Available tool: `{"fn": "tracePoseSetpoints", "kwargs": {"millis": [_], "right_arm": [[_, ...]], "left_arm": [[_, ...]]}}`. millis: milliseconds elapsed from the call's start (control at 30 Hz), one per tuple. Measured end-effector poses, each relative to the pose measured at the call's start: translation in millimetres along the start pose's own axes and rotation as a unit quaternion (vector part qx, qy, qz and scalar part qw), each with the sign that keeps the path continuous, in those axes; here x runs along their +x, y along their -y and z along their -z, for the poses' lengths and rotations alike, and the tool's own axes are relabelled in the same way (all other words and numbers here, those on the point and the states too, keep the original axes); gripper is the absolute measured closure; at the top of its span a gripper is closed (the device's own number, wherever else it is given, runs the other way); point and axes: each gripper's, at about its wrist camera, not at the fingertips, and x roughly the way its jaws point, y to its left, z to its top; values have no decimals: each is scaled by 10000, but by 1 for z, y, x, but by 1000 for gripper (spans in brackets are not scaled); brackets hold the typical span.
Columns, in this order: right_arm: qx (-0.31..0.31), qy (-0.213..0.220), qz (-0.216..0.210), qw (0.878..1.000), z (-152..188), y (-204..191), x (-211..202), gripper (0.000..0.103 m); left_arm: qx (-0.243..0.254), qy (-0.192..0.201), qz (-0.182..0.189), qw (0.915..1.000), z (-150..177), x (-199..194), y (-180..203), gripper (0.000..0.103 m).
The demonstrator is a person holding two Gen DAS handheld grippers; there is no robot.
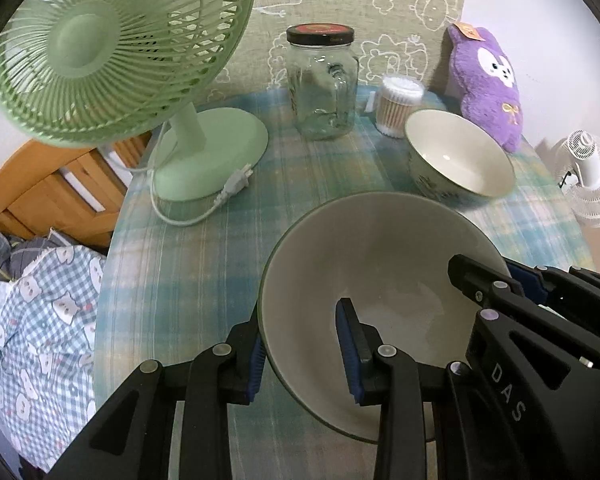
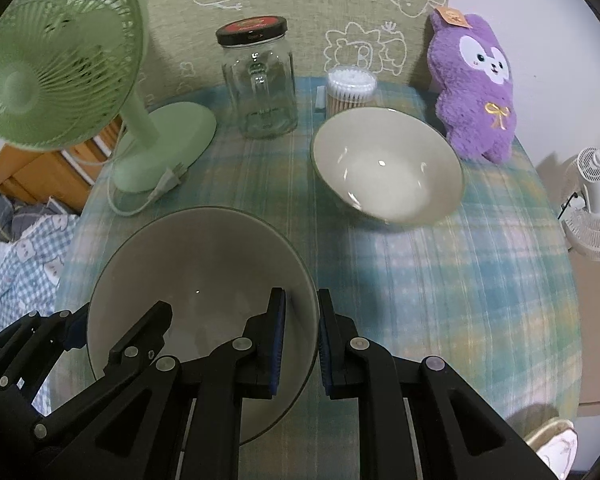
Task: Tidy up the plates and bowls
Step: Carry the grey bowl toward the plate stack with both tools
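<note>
Left wrist view first: the left gripper (image 1: 306, 354) pinches the near-left wall of the large bowl (image 1: 384, 264), 1 pad outside the rim at about 8 o'clock of the bowl and the other pad inside. Its jaws stand narrow, pressed on that wall. At 3 o'clock of the same bowl the right gripper (image 1: 496, 280) bites the opposite rim.

In the right wrist view, going left to right, the left gripper sits at 8 o'clock of the large bowl (image 2: 192, 264), and the right gripper (image 2: 302, 344) clamps the rim at about 4 o'clock, 1 pad inside, 1 outside, jaws nearly together on the thin wall. So both tools hold 1 bowl between them, and it looks raised off the plaid tablecloth (image 2: 440, 280).

The relation that matters: the small bowl (image 2: 388, 168) stands free on the cloth at about 1 o'clock from the held bowl, well apart from it, just in front of the purple plush toy (image 2: 476, 88). The right hand is on the nearer side. If nesting is the aim, I judge the carry must run up and to the right, though the held bowl looks the wider of the 2.
</note>
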Motion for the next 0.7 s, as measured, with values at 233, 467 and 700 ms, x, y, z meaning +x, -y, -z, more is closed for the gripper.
{"fn": "tracePoseSetpoints", "kwargs": {"millis": [233, 467, 700], "right_arm": [[-36, 77, -26, 10000, 28, 7, -32, 85], [-28, 212, -61, 9998, 53, 15, -69, 85], [-52, 327, -87, 9994, 82, 25, -104, 85]], "left_arm": [[-81, 68, -23, 9999, 23, -32, 12, 71], [-61, 186, 1, 9998, 43, -65, 25, 71], [-147, 283, -13, 9995, 73, -98, 42, 71]]}}
